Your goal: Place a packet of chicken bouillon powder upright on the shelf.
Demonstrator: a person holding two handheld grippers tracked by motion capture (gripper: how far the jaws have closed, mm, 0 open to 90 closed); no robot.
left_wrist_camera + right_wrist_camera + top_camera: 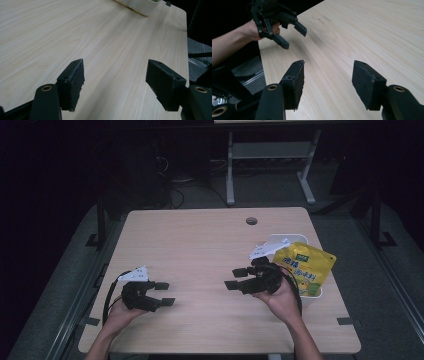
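Observation:
A yellow snack bag (304, 267) stands upright in a white bin (278, 240) at the table's right side. My right gripper (231, 278) is just left of the bin and points left over the bare wood; its jaws (328, 80) stand wide apart with nothing between them. My left gripper (166, 293) is near the front left of the table, pointing right, open and empty (115, 82). In the right gripper view the left gripper (294, 38) appears farther off, held in a hand at the table's edge.
The light wooden table (200, 240) has a round cable hole (251, 221) near its far edge. A corner of the white bin (140, 6) shows at the top of the left gripper view. Beyond the table stands a metal desk frame (270, 165) on a dark floor.

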